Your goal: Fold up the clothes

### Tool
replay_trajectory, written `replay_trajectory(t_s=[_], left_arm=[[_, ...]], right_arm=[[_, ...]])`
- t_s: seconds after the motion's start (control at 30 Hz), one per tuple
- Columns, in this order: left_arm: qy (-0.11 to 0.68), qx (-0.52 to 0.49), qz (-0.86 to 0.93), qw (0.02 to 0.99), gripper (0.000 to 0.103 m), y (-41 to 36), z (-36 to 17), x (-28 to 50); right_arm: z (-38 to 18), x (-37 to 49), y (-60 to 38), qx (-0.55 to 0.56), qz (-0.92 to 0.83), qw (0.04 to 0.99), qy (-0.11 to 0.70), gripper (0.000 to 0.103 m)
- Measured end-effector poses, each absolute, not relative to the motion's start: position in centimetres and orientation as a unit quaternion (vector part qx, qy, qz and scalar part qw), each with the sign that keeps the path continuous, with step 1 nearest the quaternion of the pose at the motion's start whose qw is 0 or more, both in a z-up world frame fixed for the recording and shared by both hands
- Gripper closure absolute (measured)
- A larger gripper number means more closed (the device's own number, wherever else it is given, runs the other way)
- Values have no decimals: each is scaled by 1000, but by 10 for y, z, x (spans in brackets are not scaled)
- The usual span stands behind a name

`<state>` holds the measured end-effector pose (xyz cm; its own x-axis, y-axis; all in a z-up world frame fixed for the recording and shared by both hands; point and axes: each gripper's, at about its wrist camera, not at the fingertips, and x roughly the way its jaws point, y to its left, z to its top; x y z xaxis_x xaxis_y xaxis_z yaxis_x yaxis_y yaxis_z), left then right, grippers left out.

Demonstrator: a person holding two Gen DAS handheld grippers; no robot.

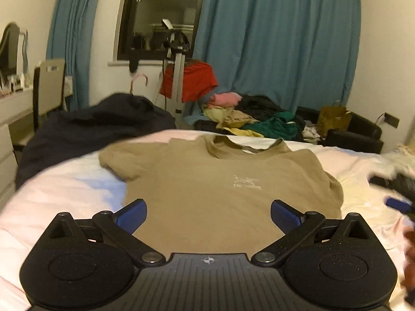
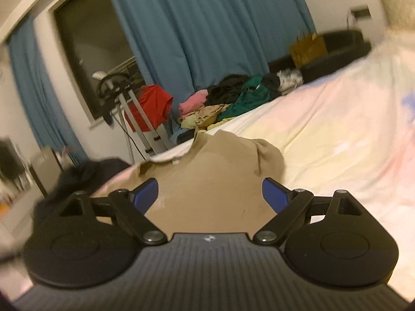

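Observation:
A tan T-shirt point(image 1: 202, 181) lies spread flat on the bed, collar at the far end, small white print on the chest. It also shows in the right wrist view point(image 2: 215, 181). My left gripper point(image 1: 208, 213) is open and empty, hovering over the shirt's near hem. My right gripper point(image 2: 210, 194) is open and empty, over the shirt's right side near the sleeve. The right gripper also shows blurred at the right edge of the left wrist view point(image 1: 399, 194).
The bed point(image 2: 337, 129) has a pale pink and yellow cover. A dark blanket point(image 1: 85, 127) lies at its far left. A pile of clothes point(image 1: 249, 116) sits on a dark sofa beyond the bed. A red garment point(image 1: 197, 80) hangs on a stand.

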<state>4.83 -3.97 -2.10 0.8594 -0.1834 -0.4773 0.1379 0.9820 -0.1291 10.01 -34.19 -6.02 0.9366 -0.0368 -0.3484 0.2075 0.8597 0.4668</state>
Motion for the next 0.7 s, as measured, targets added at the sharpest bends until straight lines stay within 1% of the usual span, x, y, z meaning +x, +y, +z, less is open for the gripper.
replay_trajectory(t_s=[0.13, 0.17, 0.2, 0.27, 0.3, 0.47, 0.53, 0.57, 0.6, 0.67, 0.7], left_arm=[[261, -73, -96, 958, 1, -22, -41, 57], [260, -70, -89, 959, 1, -20, -43, 61], [259, -70, -79, 960, 1, -18, -47, 66], [257, -71, -64, 962, 1, -12, -58, 80], [260, -72, -59, 961, 1, -11, -64, 88], [280, -60, -49, 957, 1, -16, -85, 122], [289, -60, -60, 953, 1, -18, -90, 129], [292, -63, -68, 952, 1, -19, -93, 132], [294, -67, -77, 950, 1, -20, -94, 134], [297, -71, -85, 949, 1, -21, -96, 136], [296, -72, -85, 949, 1, -21, -96, 135]], right_arm=[[-66, 166, -392, 316, -64, 930, 176, 15], [-70, 183, -402, 314, -75, 928, 186, 25], [-75, 200, -413, 310, -87, 926, 198, 31], [-84, 235, -433, 301, -112, 921, 220, 31], [-86, 239, -434, 298, -114, 922, 220, 33], [-93, 253, -429, 280, -117, 929, 214, 35], [-95, 259, -427, 272, -118, 931, 212, 48], [-97, 262, -426, 269, -118, 932, 210, 63], [-98, 264, -425, 265, -119, 934, 209, 81], [-101, 270, -423, 258, -120, 936, 207, 95], [-102, 273, -422, 254, -120, 937, 205, 97]])
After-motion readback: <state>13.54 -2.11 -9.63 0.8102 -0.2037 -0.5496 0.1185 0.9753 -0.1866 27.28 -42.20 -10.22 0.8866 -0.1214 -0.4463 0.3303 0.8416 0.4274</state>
